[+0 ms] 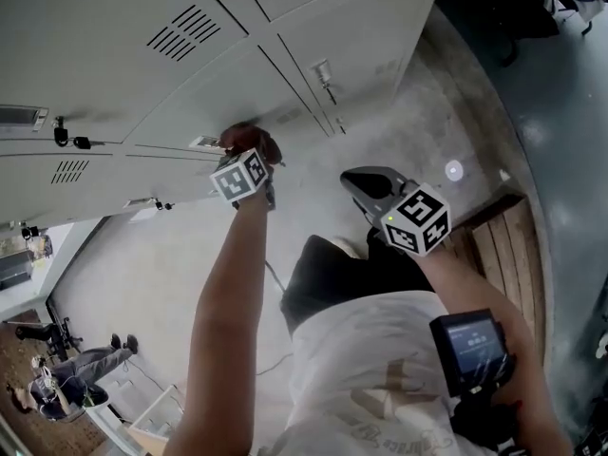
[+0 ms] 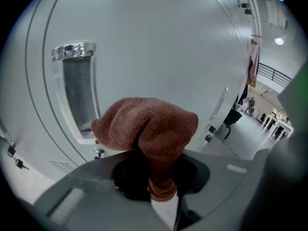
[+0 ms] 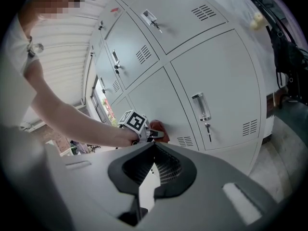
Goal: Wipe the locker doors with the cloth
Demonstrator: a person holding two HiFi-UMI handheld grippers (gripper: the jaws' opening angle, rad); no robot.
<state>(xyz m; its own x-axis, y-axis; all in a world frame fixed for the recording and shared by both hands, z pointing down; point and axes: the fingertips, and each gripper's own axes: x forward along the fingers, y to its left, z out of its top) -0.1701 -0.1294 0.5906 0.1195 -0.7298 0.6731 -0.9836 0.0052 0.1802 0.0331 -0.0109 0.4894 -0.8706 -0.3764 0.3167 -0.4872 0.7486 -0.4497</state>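
Note:
A brown cloth point(image 2: 149, 126) is bunched in my left gripper point(image 2: 161, 177), which is shut on it. The cloth's rounded end is pressed against a grey locker door point(image 2: 159, 42), just right of a chrome handle recess point(image 2: 77, 85). In the head view the cloth point(image 1: 252, 141) sits on the locker door point(image 1: 218, 74), beyond the left gripper point(image 1: 255, 164). My right gripper point(image 1: 366, 180) hangs away from the lockers with nothing in it, jaws together. From the right gripper view, its gripper point(image 3: 154, 144) points at the lockers point(image 3: 216, 81), with the cloth point(image 3: 160, 132) at the left gripper's tip.
Keys hang from locks point(image 1: 71, 141) on neighbouring doors. A wooden slatted bench point(image 1: 499, 245) stands on the concrete floor to the right. Dark bags point(image 3: 288, 57) hang beside the locker bank. A small screen device point(image 1: 472, 348) is strapped near my right arm.

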